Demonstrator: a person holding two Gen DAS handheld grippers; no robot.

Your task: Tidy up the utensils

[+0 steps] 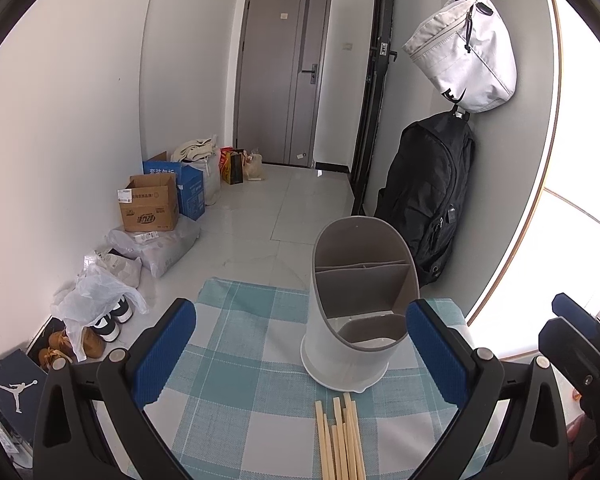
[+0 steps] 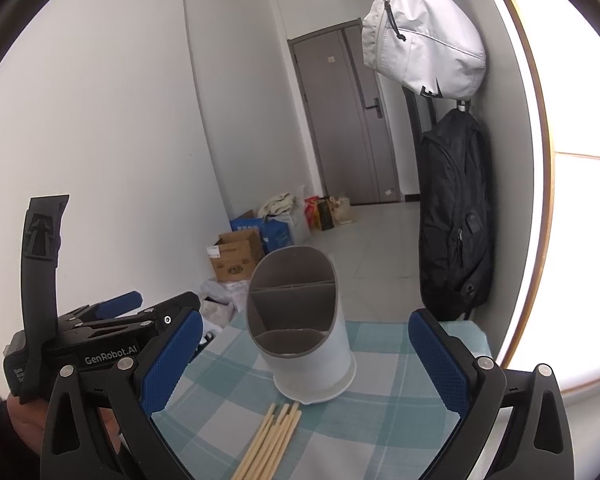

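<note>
A white utensil holder [image 1: 350, 320] with grey inner dividers stands upright on a blue-and-white checked tablecloth [image 1: 236, 368]. It looks empty. Several wooden chopsticks [image 1: 340, 440] lie in a bundle on the cloth just in front of it. My left gripper [image 1: 300, 348] is open and empty, above the cloth, with the holder and the chopsticks between its blue pads. In the right wrist view the holder [image 2: 300, 332] and the chopsticks [image 2: 272, 440] sit between the open, empty fingers of my right gripper [image 2: 304, 352]. The left gripper's body [image 2: 108, 328] shows at the left there.
The table is small and its far edge is just behind the holder. A black backpack [image 1: 428, 196] and a white bag [image 1: 464, 48] hang on the wall to the right. Cardboard boxes [image 1: 152, 204], bags and shoes [image 1: 108, 320] lie on the floor at the left. A grey door [image 1: 280, 76] is at the far end.
</note>
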